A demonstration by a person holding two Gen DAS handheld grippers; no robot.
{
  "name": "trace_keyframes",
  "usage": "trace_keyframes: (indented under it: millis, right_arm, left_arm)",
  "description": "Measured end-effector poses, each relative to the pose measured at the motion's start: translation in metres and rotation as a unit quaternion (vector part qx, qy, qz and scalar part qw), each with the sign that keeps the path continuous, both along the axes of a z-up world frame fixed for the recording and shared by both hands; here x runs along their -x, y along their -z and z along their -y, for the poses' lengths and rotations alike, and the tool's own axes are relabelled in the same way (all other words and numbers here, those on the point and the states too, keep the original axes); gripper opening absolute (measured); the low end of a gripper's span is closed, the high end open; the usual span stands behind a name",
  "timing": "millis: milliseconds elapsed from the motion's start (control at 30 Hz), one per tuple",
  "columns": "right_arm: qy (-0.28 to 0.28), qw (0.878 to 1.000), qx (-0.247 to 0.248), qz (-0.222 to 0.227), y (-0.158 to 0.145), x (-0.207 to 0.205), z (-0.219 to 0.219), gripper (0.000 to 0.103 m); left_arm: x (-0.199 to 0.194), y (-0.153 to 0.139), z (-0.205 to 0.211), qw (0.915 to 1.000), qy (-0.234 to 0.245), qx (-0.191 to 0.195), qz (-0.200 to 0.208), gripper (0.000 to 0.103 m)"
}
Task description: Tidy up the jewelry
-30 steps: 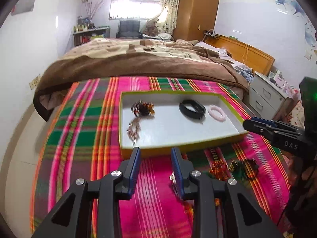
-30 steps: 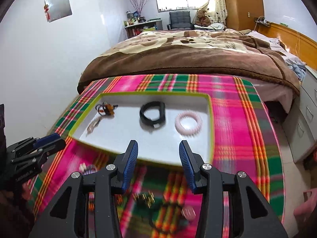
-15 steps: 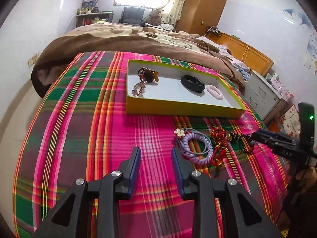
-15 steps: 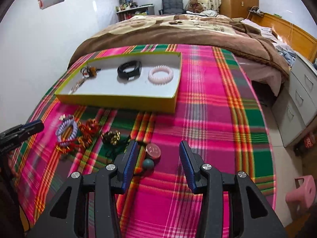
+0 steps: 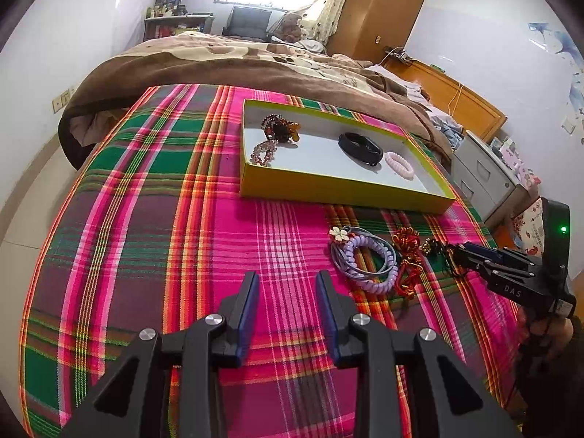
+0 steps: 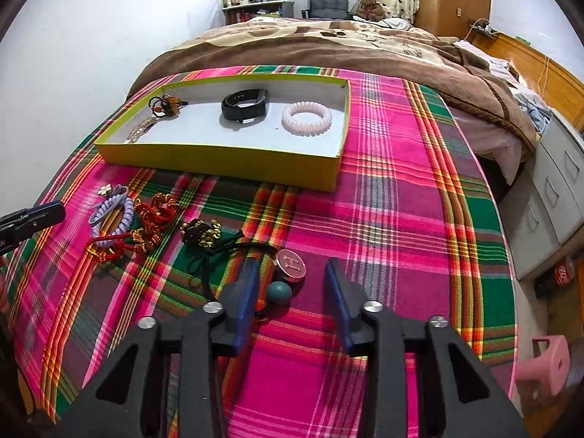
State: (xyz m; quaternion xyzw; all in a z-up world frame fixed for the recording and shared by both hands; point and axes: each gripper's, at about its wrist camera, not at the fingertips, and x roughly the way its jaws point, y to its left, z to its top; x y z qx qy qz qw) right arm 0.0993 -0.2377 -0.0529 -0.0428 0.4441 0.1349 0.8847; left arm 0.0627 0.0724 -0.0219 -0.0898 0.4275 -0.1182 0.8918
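Note:
A yellow-rimmed tray (image 5: 339, 191) (image 6: 219, 162) on the plaid cloth holds a brown bead cluster (image 5: 279, 129), a black band (image 5: 359, 148) (image 6: 244, 104) and a pink coil bracelet (image 5: 399, 164) (image 6: 306, 118). In front of it lie a purple coil tie (image 5: 365, 261) (image 6: 109, 215), red cord pieces (image 5: 408, 255) (image 6: 153, 215), a black-gold piece (image 6: 202, 233) and a pink disc with a teal ball (image 6: 290, 266). My left gripper (image 5: 286, 281) is open and empty above bare cloth. My right gripper (image 6: 290, 284) is open, with the disc and ball between its fingers.
The plaid cloth (image 5: 146, 219) covers the foot of a bed with a brown blanket (image 6: 328, 47). Grey drawers (image 6: 558, 189) and a pink stool (image 6: 547, 361) stand to the right of the bed. The bed edge drops off at left and right.
Both grippers have pulled back from the tray toward the near edge of the cloth. The loose jewelry in front of the tray has come into view. Both stayed open.

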Motion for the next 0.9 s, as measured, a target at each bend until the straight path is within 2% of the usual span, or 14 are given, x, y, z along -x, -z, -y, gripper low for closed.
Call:
trace_keyframes:
  millis: [167,333,600,767,900]
  right_arm:
    - [-0.001,1.0,0.004,0.005,0.0,0.001,-0.001,0.015]
    - [0.002,1.0,0.0,0.01,0.0,0.003,0.003,0.015]
    - [0.034,0.999,-0.036,0.023,-0.009,0.005,0.027,0.015]
    - [0.037,0.998,-0.045,0.028,-0.012,0.004,0.03,0.015]
    - [0.039,0.998,-0.052,0.026,-0.011,0.002,0.031,0.015]
  left_arm:
    - [-0.002,0.0,0.007,1.0,0.008,-0.004,-0.002,0.031]
    - [-0.009,-0.001,0.014,0.9998,0.018,0.0,-0.004,0.031]
    - [-0.026,-0.002,0.031,0.9992,0.039,-0.003,-0.008,0.031]
    - [-0.043,-0.003,0.039,0.9984,0.051,0.02,-0.014,0.031]
    - [-0.054,0.0,0.048,0.9985,0.051,0.004,-0.017,0.031]
